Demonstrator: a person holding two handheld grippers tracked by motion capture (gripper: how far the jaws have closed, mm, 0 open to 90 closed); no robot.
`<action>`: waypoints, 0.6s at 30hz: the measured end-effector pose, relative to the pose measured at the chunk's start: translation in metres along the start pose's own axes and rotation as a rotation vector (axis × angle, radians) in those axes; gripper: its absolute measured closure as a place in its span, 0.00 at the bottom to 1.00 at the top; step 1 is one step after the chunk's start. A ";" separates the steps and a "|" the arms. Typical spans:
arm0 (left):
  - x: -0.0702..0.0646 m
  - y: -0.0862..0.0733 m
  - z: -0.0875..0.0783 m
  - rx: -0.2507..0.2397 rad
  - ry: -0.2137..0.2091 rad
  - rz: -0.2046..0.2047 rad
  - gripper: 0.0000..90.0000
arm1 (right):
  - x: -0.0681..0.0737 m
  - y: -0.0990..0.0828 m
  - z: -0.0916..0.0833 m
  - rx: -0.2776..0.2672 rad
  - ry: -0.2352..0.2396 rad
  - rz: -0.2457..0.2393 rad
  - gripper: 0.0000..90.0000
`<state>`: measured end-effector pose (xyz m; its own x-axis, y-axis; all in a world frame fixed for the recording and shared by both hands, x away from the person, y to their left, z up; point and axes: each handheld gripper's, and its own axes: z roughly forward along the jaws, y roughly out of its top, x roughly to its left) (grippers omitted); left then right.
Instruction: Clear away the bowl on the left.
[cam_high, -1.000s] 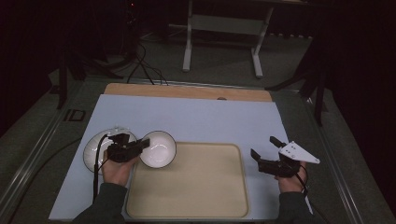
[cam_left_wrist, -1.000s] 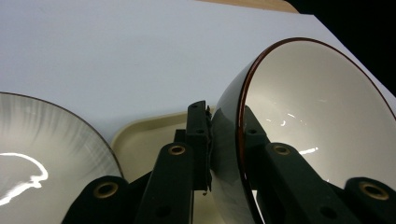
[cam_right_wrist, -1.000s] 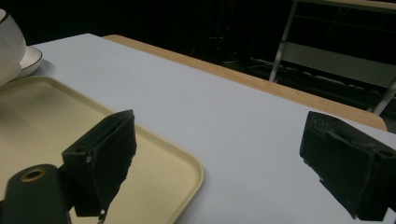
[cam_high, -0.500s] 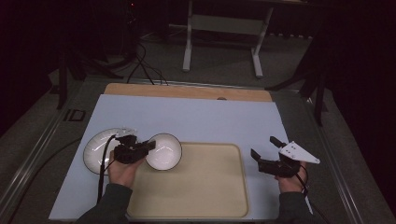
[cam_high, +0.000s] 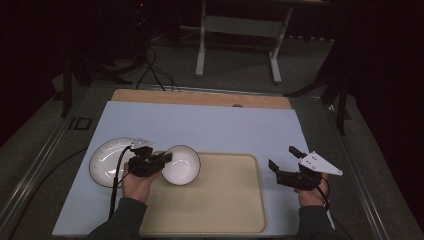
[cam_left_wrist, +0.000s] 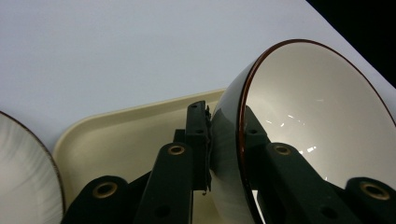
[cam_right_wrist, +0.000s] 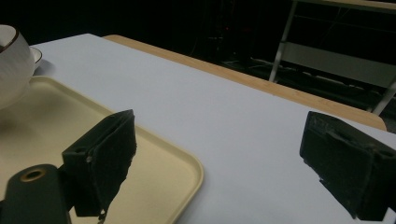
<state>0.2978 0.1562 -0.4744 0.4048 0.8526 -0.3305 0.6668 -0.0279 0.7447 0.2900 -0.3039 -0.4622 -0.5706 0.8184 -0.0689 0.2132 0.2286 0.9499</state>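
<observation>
Meanwhile, the beige tray lay below and ahead of both sets of jaws. Since a second earlier the white bowl had shifted from beside the plate to over the tray's near corner, so setting it down seemed close. The left gripper pinched its rim, one jaw inside, one outside. The right gripper waited wide open, holding nothing.

plate left of tray

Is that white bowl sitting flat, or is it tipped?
Tipped. The left gripper pinches the bowl by its rim, and its opening faces sideways above the tray. It looks empty.
</observation>
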 end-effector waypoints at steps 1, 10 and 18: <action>-0.001 0.000 0.001 0.002 -0.002 0.002 0.89 | 0.000 0.000 0.000 0.000 0.000 0.000 0.12; -0.008 -0.003 0.008 0.024 -0.016 0.017 0.89 | 0.000 0.000 0.000 -0.001 0.000 0.000 0.12; -0.013 -0.006 0.012 0.040 -0.029 0.025 0.89 | 0.000 0.000 -0.001 -0.003 0.000 0.001 0.12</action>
<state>0.2961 0.1394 -0.4818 0.4391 0.8360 -0.3292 0.6803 -0.0700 0.7295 0.2896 -0.3048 -0.4620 -0.5703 0.8186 -0.0684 0.2112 0.2266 0.9508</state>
